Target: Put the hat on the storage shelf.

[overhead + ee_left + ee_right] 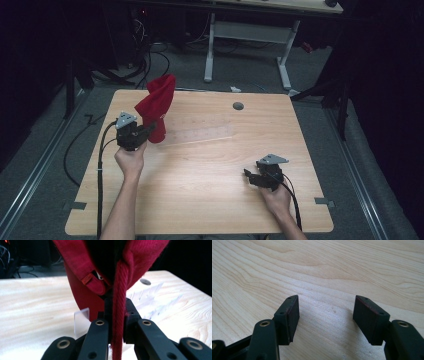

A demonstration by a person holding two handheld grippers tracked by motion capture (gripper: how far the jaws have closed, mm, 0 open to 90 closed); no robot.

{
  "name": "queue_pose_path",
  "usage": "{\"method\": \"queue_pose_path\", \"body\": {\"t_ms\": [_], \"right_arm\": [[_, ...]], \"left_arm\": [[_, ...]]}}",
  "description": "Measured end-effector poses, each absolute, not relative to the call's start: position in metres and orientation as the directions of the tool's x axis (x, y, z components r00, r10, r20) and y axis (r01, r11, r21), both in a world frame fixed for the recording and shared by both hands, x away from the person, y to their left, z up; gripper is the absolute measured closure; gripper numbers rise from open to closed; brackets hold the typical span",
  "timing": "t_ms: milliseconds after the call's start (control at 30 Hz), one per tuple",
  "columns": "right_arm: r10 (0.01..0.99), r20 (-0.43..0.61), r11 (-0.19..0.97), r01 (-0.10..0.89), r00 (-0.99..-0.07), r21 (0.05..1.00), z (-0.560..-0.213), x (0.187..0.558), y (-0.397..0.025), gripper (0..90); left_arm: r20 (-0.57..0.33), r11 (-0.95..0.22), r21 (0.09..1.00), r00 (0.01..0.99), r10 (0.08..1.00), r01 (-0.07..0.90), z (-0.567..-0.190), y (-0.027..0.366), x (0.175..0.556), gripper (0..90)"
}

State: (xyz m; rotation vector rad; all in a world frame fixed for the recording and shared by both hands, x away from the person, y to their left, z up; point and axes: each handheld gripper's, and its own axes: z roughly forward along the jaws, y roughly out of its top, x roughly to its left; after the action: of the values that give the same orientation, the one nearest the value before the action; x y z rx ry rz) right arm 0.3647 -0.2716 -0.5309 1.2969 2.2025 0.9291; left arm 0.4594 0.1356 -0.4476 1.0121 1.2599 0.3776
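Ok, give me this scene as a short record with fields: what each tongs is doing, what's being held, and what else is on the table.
left tongs: shut on a fold of the red cloth
red cloth: lifted, standing up above the table's far left part
right tongs: open, holding nothing, low over bare wood
clear plastic strip: lying flat on the table, right of the cloth
table: light wood, with a round grey cap near the far edge
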Motion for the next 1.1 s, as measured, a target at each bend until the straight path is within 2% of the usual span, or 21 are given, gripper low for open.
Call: {"method": "queue_pose_path", "body": {"t_ms": [300, 567, 633, 667, 733, 767, 900, 1100], "right_arm": [[0.878, -0.02, 0.342, 0.598, -0.478, 0.725, -0.531, 0.365, -0.272, 38.0], [0.877, -0.02, 0.344, 0.597, -0.48, 0.725, -0.531, 0.365, -0.271, 37.6], [0.877, -0.02, 0.344, 0.598, -0.48, 0.724, -0.531, 0.365, -0.272, 37.6], [0.877, -0.02, 0.343, 0.598, -0.48, 0.724, -0.531, 0.365, -0.271, 37.6], [0.877, -0.02, 0.344, 0.598, -0.48, 0.724, -0.531, 0.365, -0.272, 37.6], [0.877, -0.02, 0.344, 0.598, -0.48, 0.724, -0.531, 0.365, -0.272, 37.6], [0.876, -0.021, 0.345, 0.597, -0.481, 0.724, -0.531, 0.365, -0.272, 37.6], [0.876, -0.021, 0.345, 0.597, -0.481, 0.724, -0.531, 0.365, -0.272, 37.6]], "left_arm": [[-0.617, 0.54, 0.785, 0.302, 0.727, 0.303, -0.452, 0.137, 0.456, 83.7], [-0.618, 0.528, 0.781, 0.288, 0.732, 0.332, -0.455, 0.137, 0.456, 79.5], [-0.626, 0.535, 0.773, 0.281, 0.727, 0.34, -0.456, 0.137, 0.455, 73.8], [-0.626, 0.534, 0.773, 0.276, 0.729, 0.342, -0.458, 0.137, 0.455, 73.8], [-0.625, 0.535, 0.773, 0.267, 0.733, 0.341, -0.458, 0.138, 0.454, 66.7], [-0.627, 0.538, 0.772, 0.264, 0.733, 0.34, -0.459, 0.139, 0.454, 66.7], [-0.62, 0.531, 0.776, 0.25, 0.744, 0.341, -0.459, 0.141, 0.451, 53.3], [-0.595, 0.512, 0.794, 0.247, 0.765, 0.327, -0.459, 0.142, 0.447, 45.1]]}}
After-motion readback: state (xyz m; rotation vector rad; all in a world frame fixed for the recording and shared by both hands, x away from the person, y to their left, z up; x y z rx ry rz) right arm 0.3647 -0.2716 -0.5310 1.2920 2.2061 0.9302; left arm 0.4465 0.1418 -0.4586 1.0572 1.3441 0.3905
